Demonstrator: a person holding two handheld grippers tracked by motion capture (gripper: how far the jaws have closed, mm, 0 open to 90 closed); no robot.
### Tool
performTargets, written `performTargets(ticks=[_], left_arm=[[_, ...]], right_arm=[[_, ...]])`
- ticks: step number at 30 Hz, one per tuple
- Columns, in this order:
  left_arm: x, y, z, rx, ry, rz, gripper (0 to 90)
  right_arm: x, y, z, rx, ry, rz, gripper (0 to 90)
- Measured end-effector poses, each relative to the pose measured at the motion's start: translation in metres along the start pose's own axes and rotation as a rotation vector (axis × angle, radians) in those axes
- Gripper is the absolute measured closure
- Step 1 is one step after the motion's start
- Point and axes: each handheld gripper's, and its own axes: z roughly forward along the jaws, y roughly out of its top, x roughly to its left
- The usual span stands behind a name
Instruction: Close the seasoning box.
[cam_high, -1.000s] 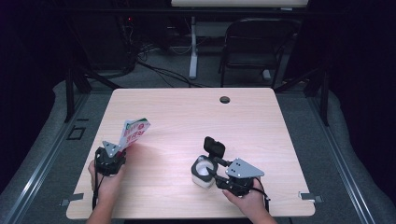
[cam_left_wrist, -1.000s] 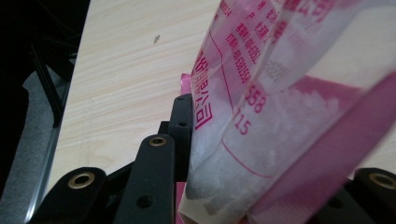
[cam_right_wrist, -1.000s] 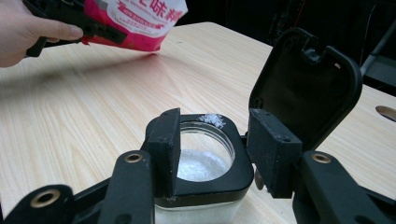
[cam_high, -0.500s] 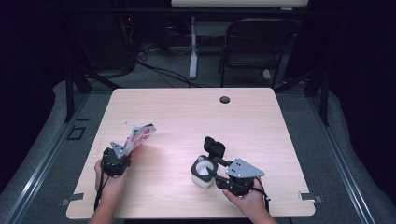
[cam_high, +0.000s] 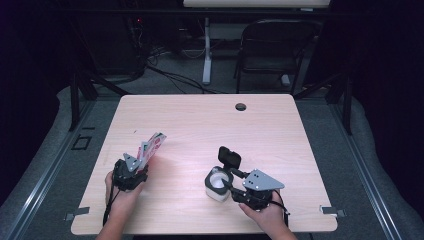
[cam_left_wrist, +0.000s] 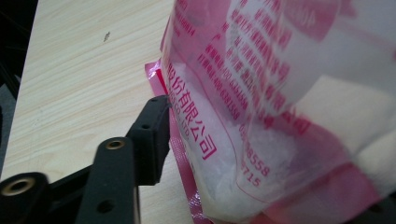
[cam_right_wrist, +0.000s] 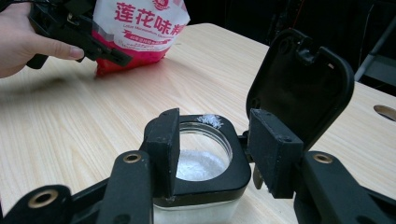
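Note:
A pink-and-white printed bag (cam_high: 150, 146) of white powder stands tilted on the table (cam_high: 280, 130), its bottom edge on the wood. My left gripper (cam_high: 142, 159) has just been opening its jaws. The bag (cam_left_wrist: 261, 93) still sits between them, with one pad (cam_left_wrist: 152, 135) beside its pink seam. My right gripper (cam_right_wrist: 217, 149) is shut on a square glass jar (cam_right_wrist: 201, 161) with a black collar and white powder inside. The jar's black flip lid (cam_right_wrist: 299, 79) stands open. From above, the jar (cam_high: 214, 179) is at the front middle, to the right of the bag.
A round cable hole (cam_high: 241, 106) sits near the table's far edge. A black chair (cam_high: 277, 45) and floor cables lie beyond the table. Bare wood stretches between the bag and the jar, and across the far half.
The left hand and the bag have shifted a little to the right, and the bag has come down to rest on the table. The right gripper and the jar have not moved.

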Motion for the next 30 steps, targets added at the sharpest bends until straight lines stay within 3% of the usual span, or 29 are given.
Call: performTargets(ticks=[3,8,21,30], left_arm=[[-0.001,0.001,-0.001,-0.006,-0.044,0.004,41.7],[0.0,0.001,-0.006,-0.018,-0.072,-0.01,40.1],[-0.002,0.004,-0.016,-0.031,-0.111,-0.02,38.2],[-0.006,0.007,-0.033,-0.041,-0.133,0.011,37.8]], right_arm=[[0.0,0.0,0.0,-0.001,0.0,0.004,53.9],[0.0,0.0,0.0,-0.002,0.002,0.005,53.8],[0.0,0.0,0.0,0.0,0.004,0.006,53.7],[0.0,0.0,0.0,0.0,0.003,0.007,53.7]])
